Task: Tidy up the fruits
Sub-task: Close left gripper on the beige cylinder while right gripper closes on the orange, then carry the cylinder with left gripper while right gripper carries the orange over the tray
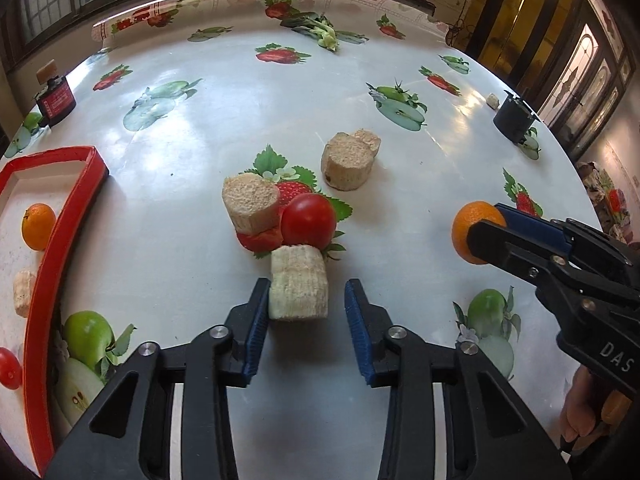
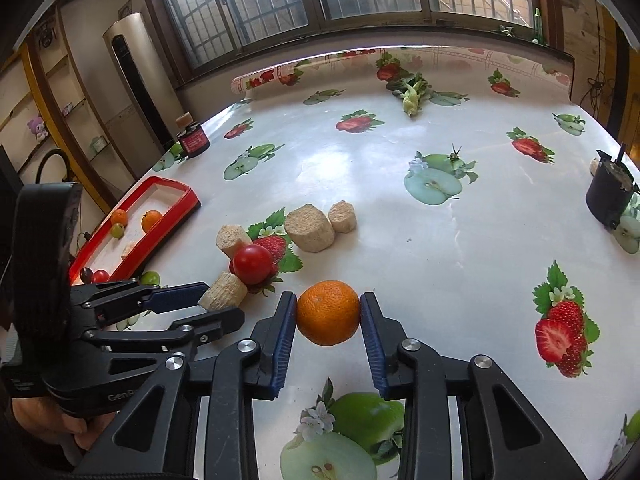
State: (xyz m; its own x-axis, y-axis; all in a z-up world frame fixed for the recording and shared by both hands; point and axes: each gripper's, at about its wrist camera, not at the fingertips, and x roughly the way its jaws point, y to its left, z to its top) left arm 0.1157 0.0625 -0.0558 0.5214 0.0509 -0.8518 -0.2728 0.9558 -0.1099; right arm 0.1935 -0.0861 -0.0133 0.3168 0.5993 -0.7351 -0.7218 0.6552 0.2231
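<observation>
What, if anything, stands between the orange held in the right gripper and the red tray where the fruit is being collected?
The right gripper holds the orange. Toward the red tray stand the left gripper, the banana piece between its fingers, and the tomato. The direct path across the table looks blocked.

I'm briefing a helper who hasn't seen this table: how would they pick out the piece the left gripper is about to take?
On the fruit-print tablecloth, find the round red tomato near the middle. Just in front of it lies a pale, ridged cylindrical chunk, between the open jaws of the left gripper. Unlike the other beige chunks, it is the nearest one.
</observation>
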